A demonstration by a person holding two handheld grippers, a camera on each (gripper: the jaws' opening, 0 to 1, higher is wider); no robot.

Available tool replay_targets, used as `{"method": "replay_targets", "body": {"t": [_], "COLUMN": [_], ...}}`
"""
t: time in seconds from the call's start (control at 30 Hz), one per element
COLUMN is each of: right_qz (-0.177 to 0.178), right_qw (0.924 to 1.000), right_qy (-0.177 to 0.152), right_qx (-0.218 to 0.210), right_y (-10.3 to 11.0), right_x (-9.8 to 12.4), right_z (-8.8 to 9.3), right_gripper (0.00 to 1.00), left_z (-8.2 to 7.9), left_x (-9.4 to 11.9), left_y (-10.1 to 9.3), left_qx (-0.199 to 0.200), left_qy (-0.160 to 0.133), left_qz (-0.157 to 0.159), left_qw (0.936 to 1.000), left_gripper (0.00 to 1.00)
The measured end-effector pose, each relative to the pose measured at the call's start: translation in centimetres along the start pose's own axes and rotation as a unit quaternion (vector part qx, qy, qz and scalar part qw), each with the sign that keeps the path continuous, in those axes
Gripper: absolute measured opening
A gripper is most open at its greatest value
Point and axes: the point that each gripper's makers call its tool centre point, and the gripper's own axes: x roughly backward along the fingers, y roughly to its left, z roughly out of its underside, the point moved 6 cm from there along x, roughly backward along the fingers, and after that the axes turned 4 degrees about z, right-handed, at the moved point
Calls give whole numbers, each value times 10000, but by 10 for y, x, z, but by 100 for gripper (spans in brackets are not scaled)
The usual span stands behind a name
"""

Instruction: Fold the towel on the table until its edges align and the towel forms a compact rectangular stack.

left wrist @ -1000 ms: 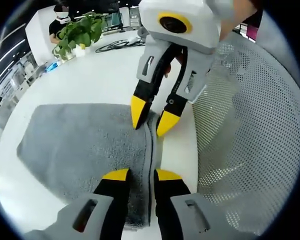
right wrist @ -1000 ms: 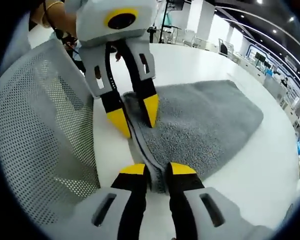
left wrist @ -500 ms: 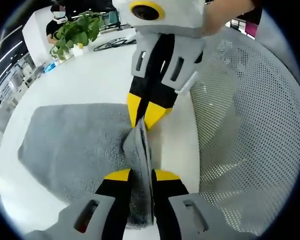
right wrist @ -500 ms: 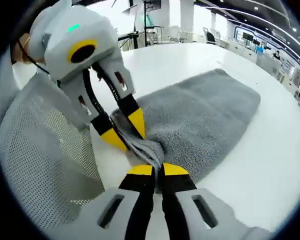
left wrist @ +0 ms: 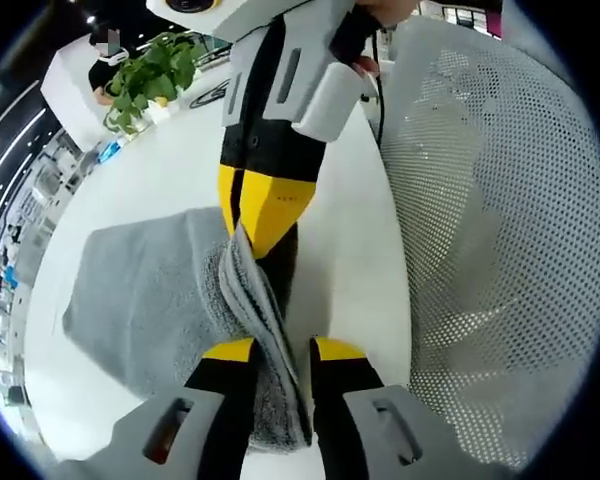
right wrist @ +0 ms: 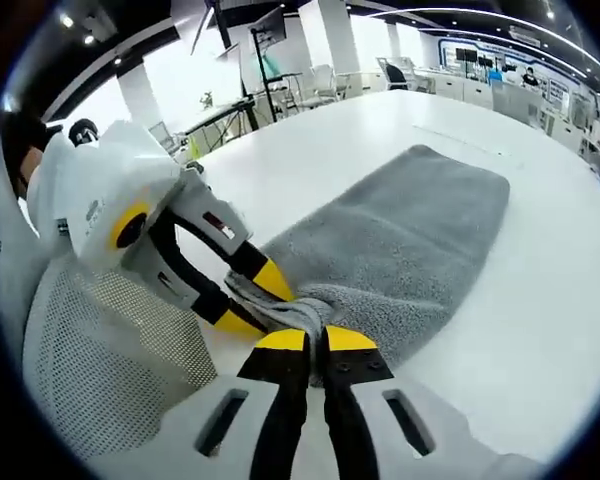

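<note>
Two tools — left tool (left wrist: 277,350) and right tool (right wrist: 315,340) — are clamping the grey terry towel's (right wrist: 400,240) near edge off the white worktop (right wrist: 540,330); next, carrying it across to the far edge.

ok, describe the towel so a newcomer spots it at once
Start at the big white table. Lying on it is the grey towel, its near edge pinched up by both tongs, left and right. It is the one soft, fuzzy thing, beside the white mesh chair back.
</note>
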Motion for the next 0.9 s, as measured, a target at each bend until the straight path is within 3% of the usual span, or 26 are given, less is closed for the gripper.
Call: {"method": "replay_targets", "body": {"t": [0.23,0.43,0.5,0.63,0.83,0.9], "right_qz": [-1,-11,-13,-39,-32,-16], "right_qw": [10000,9999,9999,9997,9997,9999], "right_qy": [-13,20,16,-1,-2,1], "right_qx": [-90,-108,-157,-254,-245,-102], "right_y": [0,-2,-2,-1,-2,-1], "right_x": [3,0,0,-1,-2,-2], "right_z": [0,4,4,3,5,6], "right_gripper": [2,2,2,2,2,3], "left_z": [-1,0,1,3,0,0], "left_x": [-4,-4,-3,-3,-3,-3], "left_y": [7,14,15,11,9,11], "left_qx": [-84,365,291,-430,-434,-170], "left_qy": [30,-64,-92,-249,-200,-218], "left_qz": [152,413,455,398,301,371], "left_qw": [9998,9985,9985,9980,9984,9989], "left_gripper": [16,8,7,7,5,4]}}
